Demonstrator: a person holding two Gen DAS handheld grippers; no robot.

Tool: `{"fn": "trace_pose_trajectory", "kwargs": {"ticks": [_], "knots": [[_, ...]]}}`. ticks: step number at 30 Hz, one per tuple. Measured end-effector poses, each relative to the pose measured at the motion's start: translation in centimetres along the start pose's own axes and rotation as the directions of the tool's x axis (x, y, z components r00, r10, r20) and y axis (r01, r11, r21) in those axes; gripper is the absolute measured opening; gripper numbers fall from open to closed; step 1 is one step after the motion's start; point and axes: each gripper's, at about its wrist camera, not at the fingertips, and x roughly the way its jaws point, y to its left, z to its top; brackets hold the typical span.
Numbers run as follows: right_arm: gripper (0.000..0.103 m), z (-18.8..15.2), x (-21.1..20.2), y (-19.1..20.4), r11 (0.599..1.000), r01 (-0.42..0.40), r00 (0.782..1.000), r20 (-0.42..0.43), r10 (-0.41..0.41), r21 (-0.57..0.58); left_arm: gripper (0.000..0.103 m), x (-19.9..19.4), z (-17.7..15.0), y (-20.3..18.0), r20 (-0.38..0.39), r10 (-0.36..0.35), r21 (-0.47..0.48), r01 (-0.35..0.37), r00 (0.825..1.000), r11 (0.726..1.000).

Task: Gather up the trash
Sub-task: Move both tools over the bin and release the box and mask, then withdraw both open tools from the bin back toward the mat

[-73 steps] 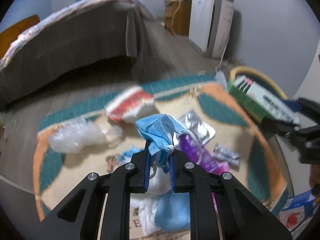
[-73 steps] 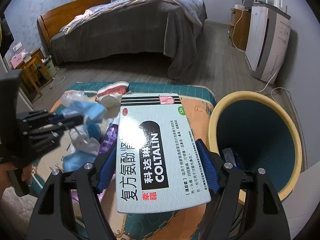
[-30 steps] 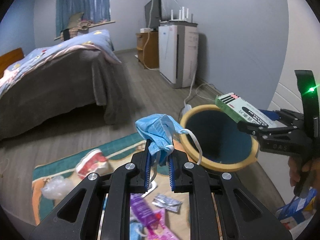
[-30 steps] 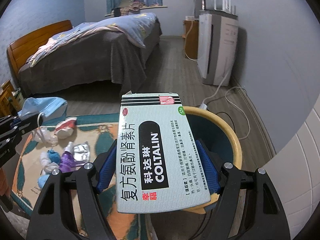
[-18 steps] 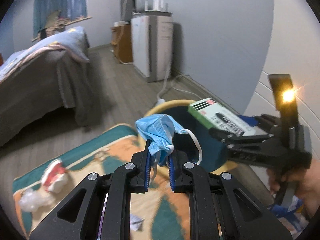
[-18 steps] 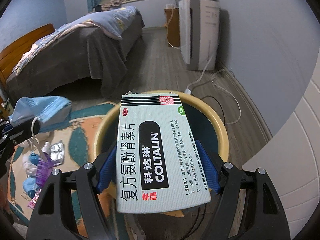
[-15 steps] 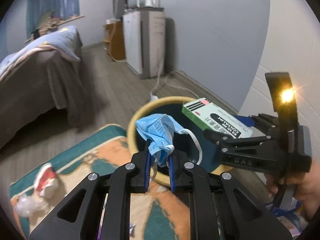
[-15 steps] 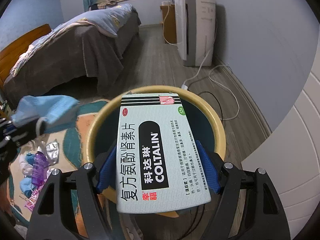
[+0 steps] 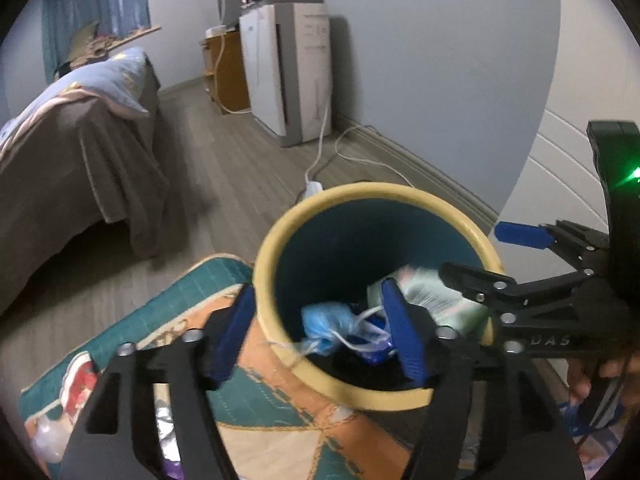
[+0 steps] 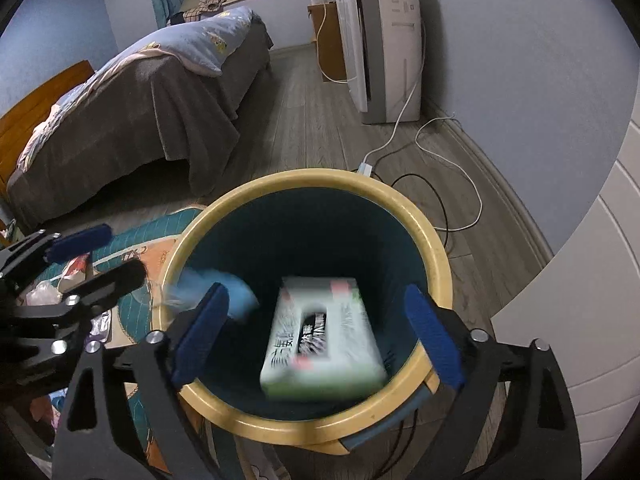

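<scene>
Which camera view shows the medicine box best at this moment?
The right wrist view. There the medicine box shows its whole printed top, blurred, inside the bin, between the open right gripper's blue pads. In the left wrist view only a blurred corner of the box shows, partly behind both grippers.

Dim, cool indoor light w/ fisheye bending and black corners; motion blur smears the box point(image 10: 320, 340) and mask point(image 9: 328, 326) inside the bin point(image 10: 304, 180).
</scene>
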Motion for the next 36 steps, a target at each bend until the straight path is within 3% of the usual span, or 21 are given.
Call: {"fn": "trace_pose_trajectory", "kwargs": {"ticks": [1,4,10,24,28,33,36], "knots": [[0.095,-0.1,-0.1,0.0,1.000,0.000,1.000,-0.001,0.000,0.002,0.083,-0.2,0.0,0.2,0.003,-0.003,-0.004,0.003,1.000,1.000],[0.097,-0.3,-0.2,0.0,1.000,-0.004,1.000,-0.006,0.004,0.003,0.091,-1.5,-0.5,1.4,0.020,0.000,-0.017,0.001,1.000,1.000],[0.097,-0.3,-1.1,1.2,1.000,0.001,1.000,-0.008,-0.002,-0.018,0.093,-4.8,-1.5,4.1,0.024,0.043,-0.091,-0.041,0.999,0.995],[0.097,-0.6,-4.9,9.8,0.987,-0.049,0.998,0.028,0.054,-0.152,0.097,-17.0,-4.6,12.0,0.041,0.224,-0.099,-0.219,0.974,0.971],[0.097,-1.6,-5.2,13.0,0.973,-0.053,0.998,0.022,0.060,-0.225,0.097,-18.6,-7.1,14.0,0.023,0.278,-0.109,-0.274,0.960,0.955],[0.097,-2.6,-5.2,16.1,0.954,-0.065,0.997,0.013,0.072,-0.293,0.097,-19.3,-10.3,17.3,-0.007,0.315,-0.210,-0.310,0.949,0.927],[0.097,-3.1,-4.5,17.4,0.949,-0.079,0.997,-0.011,0.079,-0.305,0.097,-19.6,-11.6,18.7,-0.021,0.349,-0.206,-0.346,0.937,0.916]]}}
